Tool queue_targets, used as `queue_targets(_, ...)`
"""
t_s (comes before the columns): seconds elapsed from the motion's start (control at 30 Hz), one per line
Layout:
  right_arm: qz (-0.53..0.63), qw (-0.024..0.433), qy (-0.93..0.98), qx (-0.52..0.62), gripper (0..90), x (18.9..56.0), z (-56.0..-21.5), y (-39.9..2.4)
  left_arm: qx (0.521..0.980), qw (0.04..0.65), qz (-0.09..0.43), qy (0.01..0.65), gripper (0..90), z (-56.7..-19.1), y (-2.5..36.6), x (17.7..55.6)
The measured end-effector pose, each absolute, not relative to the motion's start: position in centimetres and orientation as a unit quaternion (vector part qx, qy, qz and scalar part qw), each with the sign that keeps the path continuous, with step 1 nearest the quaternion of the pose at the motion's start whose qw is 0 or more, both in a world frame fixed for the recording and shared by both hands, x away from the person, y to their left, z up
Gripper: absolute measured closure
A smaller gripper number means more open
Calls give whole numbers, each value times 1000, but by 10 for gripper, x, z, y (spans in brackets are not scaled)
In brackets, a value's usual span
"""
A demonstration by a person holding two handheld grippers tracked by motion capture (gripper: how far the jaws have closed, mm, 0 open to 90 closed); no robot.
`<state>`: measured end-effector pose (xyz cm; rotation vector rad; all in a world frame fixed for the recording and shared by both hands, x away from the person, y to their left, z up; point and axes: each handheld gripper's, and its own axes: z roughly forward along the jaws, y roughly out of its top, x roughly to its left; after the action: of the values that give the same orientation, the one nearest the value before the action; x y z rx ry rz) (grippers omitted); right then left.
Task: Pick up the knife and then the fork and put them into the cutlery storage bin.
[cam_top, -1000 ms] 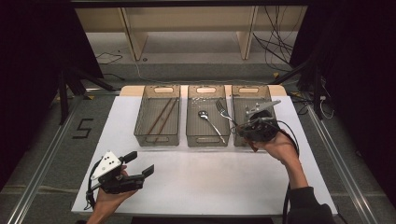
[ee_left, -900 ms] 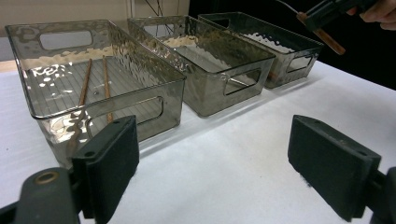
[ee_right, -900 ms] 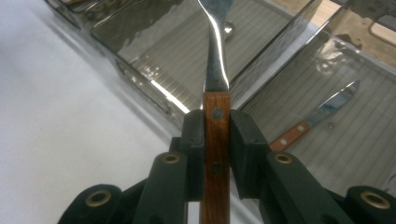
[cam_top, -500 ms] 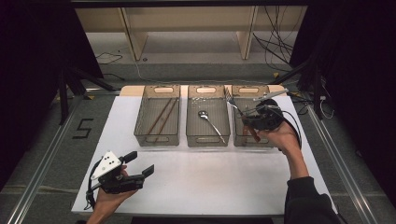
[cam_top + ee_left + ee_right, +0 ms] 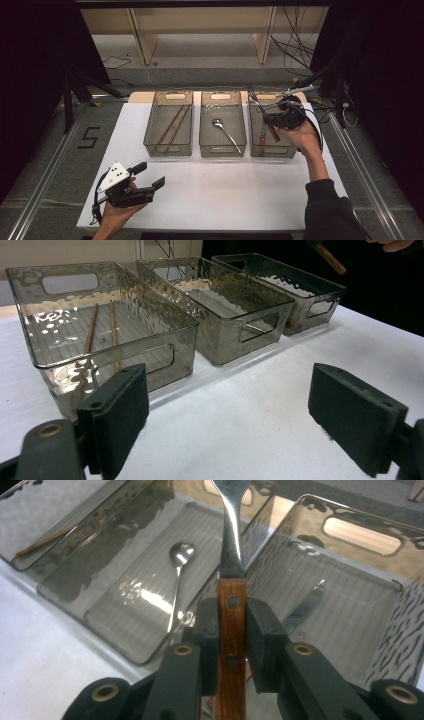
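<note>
A steel fork with a riveted wooden handle (image 5: pixel 231 625) is clamped by its handle between the black jaws of the right gripper (image 5: pixel 231 630), its metal neck rising straight ahead of the pads, above the right-hand smoked clear plastic bin (image 5: pixel 287 150). A wood-handled steel knife (image 5: pixel 264 136) is seen lying below in that bin, a steel spoon (image 5: pixel 178 565) in the middle bin beside it. The left gripper (image 5: pixel 150 176) is held wide open and empty, low over the white table (image 5: pixel 225 195), the bin of brown wooden chopsticks (image 5: pixel 90 335) just ahead.
</note>
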<state>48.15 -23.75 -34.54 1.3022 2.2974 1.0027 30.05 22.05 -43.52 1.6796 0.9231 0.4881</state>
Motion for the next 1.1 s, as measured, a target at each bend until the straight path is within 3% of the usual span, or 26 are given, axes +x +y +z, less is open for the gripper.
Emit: queue_targets(1.1,300,141,765,552,773,528,-379,-258,709,550,205,390,162,-435,220,301)
